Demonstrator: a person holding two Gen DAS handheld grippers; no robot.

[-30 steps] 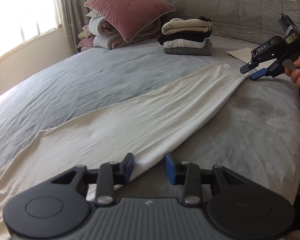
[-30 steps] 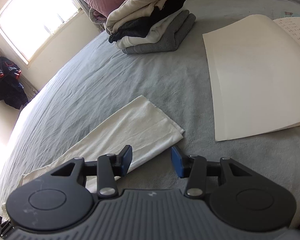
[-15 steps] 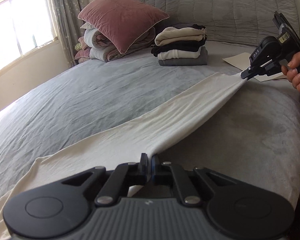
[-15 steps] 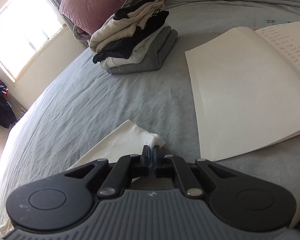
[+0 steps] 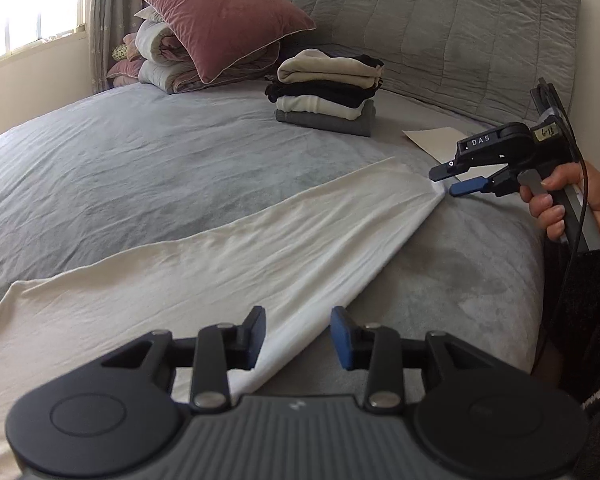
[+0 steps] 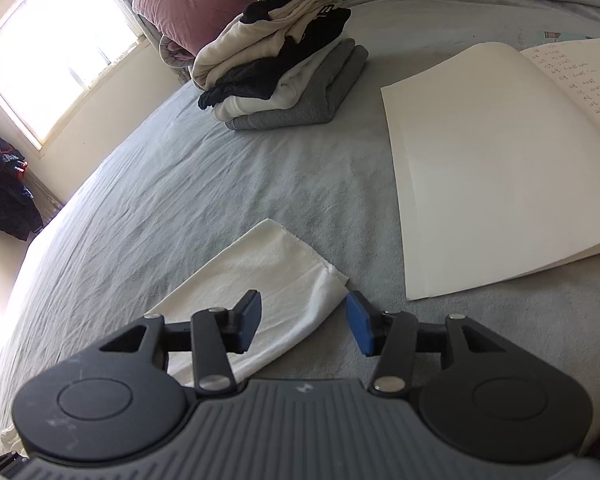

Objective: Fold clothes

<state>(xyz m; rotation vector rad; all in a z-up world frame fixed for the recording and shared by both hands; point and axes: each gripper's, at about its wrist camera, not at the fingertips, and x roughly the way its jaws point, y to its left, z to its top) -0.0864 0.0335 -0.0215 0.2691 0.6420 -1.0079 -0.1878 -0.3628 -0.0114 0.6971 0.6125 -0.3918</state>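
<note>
Looking at our long cream cotton garment (image 5: 228,264), it lies flat on the grey bedspread (image 5: 140,168), running lengthwise from left gripper (image 5: 296,338) toward right gripper (image 5: 452,180). Both claws are opening, pads off the fabric. Right gripper's labels read "DAS" and "6-13".

A wide bed (image 5: 148,168) under grey bedding fills the room, backed by a quilted grey headboard (image 5: 440,36). Daylight pours through a curtained window (image 6: 56,60) in the cream wall; dark clothing (image 6: 4,192) hangs beside it.
</note>
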